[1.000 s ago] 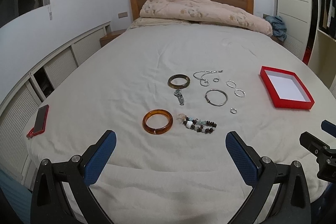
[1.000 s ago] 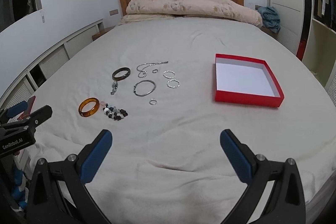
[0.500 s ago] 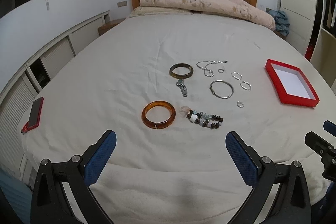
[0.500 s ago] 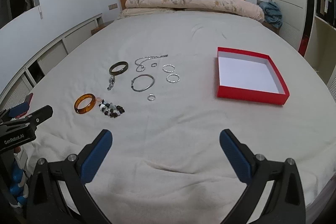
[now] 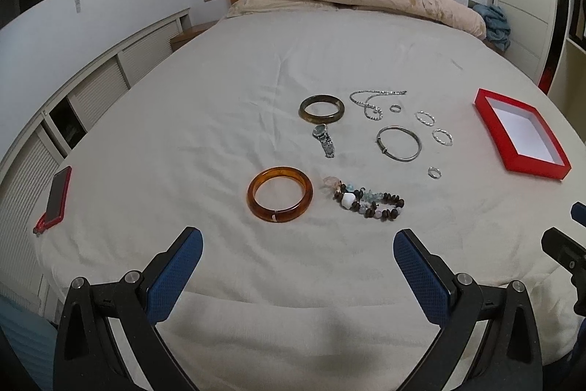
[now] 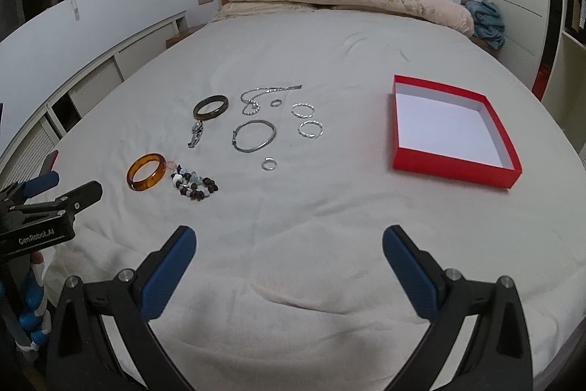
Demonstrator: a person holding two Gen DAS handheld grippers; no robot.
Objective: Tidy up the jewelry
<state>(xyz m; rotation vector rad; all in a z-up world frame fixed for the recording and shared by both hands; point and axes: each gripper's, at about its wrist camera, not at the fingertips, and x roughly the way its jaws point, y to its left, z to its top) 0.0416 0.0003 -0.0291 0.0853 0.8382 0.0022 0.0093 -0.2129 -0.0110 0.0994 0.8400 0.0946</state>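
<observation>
Left wrist view: the left gripper (image 5: 297, 244) hung over the near edge of the bed (image 5: 219, 68), fingers (image 5: 175, 275) spread wide and holding nothing. The jewelry lay loose on the sheet ahead: an amber bangle (image 5: 279, 194) nearest, a beaded bracelet (image 5: 366, 200) just right of it, a watch (image 5: 324, 140) and a dark bangle (image 5: 322, 108) beyond, then a chain (image 5: 371, 99), a silver bangle (image 5: 399, 143) and several small rings (image 5: 434, 173). The red box (image 5: 522, 138) sat well apart at right, with nothing in it.

Right wrist view: the right gripper (image 6: 287, 244) likewise stood wide apart and unloaded, low over the near bedding. The box lay ahead-right, the jewelry ahead-left.

Assessment: no piece had been collected. The amber bangle suits the left gripper first; close across its band, not its opening. The soft sheet may bunch under the fingers, so descend squarely and lift cleanly.
</observation>
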